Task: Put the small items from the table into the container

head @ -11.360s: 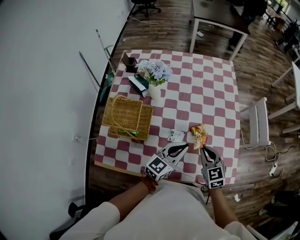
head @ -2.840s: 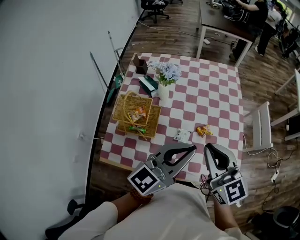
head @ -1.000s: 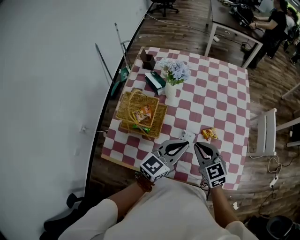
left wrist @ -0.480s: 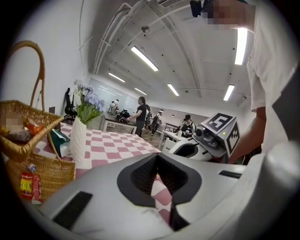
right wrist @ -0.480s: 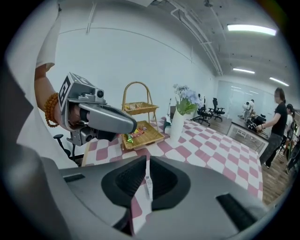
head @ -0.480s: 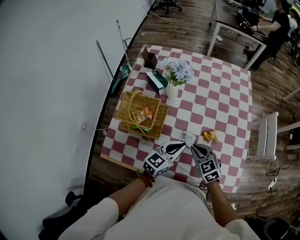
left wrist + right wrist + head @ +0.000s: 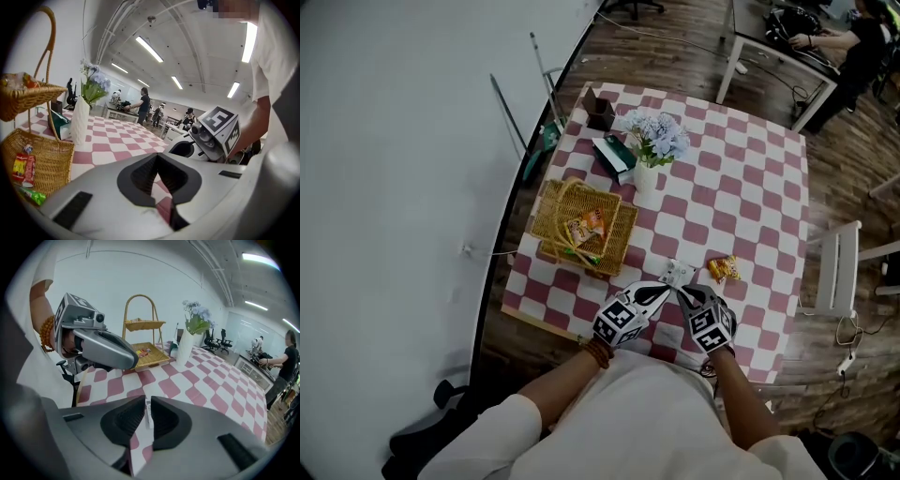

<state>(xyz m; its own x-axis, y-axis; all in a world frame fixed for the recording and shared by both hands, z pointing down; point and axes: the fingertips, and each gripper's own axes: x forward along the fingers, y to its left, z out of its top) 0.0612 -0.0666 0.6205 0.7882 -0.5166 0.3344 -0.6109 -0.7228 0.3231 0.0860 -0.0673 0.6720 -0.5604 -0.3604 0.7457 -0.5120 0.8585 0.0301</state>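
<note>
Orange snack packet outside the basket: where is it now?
In the head view the orange snack packet lies on the checkered tablecloth toward its near right corner, just right of the small white packet and well right of the wicker basket.

Snack packets (image 7: 587, 228) in the basket (image 7: 551, 202) are too small — unreadable.

No print legible: orange snack packet (image 7: 724, 270) and white packet (image 7: 678, 274) lettering too small to read, marker cubes (image 7: 620, 324) bear only black-and-white square patterns.
</note>
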